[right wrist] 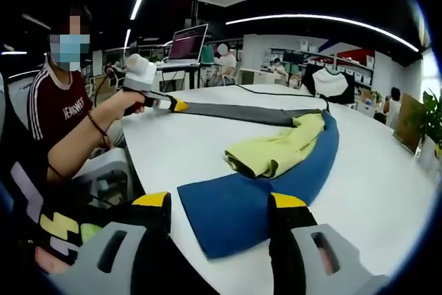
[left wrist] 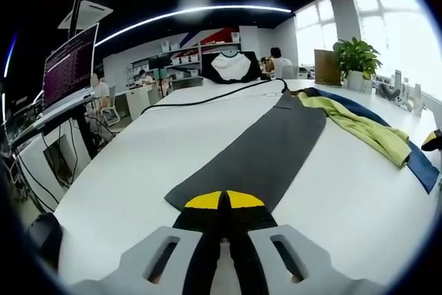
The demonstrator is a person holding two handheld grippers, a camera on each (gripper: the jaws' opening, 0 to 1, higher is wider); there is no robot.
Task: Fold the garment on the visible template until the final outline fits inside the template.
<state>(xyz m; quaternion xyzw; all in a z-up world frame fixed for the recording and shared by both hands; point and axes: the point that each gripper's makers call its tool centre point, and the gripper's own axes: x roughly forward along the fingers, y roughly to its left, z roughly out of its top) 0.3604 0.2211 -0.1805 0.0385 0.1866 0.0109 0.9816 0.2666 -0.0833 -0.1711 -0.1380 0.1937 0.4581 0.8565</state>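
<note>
the white table (left wrist: 124,170) carried everything. on it lay a long dark grey strip (left wrist: 262,150), apparently the template, and a long blue strip (right wrist: 276,191) beside it; the two ran outward from the person and met at their far ends, where a black cable (left wrist: 207,99) trailed away. the yellow-green garment (right wrist: 280,150) lay bunched across the far half of the blue strip, its far end reaching toward the junction with the grey one. most of it rested on the blue, not on the grey.

the left gripper (left wrist: 224,205) had its yellow-tipped jaws pressed together right at the near end of the grey strip; whether any cloth was pinched between them i could not tell. in the right gripper view the left gripper (right wrist: 169,103) showed at the same spot, held in the person's hand (right wrist: 128,105). the grey strip's long axis ran straight ahead from those jaws.

the right gripper (right wrist: 221,202) stood with jaws spread wide and nothing between them, just short of the near end of the blue strip. the garment lay ahead of it, well apart, with its long axis following the blue strip.

by my reading, the right gripper was the nearer one to the garment's near, folded end, so that hand seemed better placed to reach it, moving forward along the blue strip.
</note>
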